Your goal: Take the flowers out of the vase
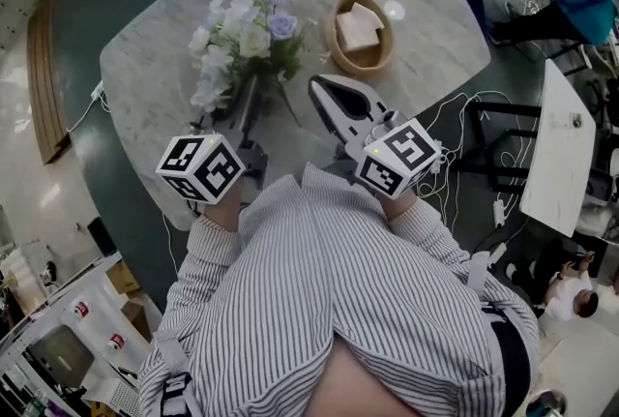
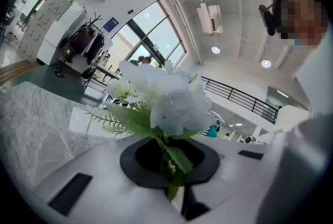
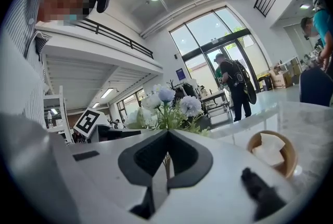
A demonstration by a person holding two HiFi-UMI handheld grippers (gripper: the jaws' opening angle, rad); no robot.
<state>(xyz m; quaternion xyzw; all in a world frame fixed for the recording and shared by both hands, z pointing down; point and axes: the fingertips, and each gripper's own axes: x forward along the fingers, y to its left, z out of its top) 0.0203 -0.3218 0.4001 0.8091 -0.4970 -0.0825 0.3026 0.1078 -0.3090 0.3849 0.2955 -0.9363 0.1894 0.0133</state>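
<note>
Left gripper [image 2: 173, 170] jaws clenched on flowers [image 2: 166, 98] stem, right gripper [image 3: 166, 134] jaws closed empty nearby above bench [image 1: 435, 28]; extraction step likely in hand, next needs straight upward pull.

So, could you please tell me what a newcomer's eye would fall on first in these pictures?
The bouquet of white and lavender flowers stands out first, over the middle of the marble table, its stems clamped in the jaws of the left gripper. Next comes the wooden bowl of pale folded napkins to its right, with the right gripper, jaws together, just beside the stems.
</note>
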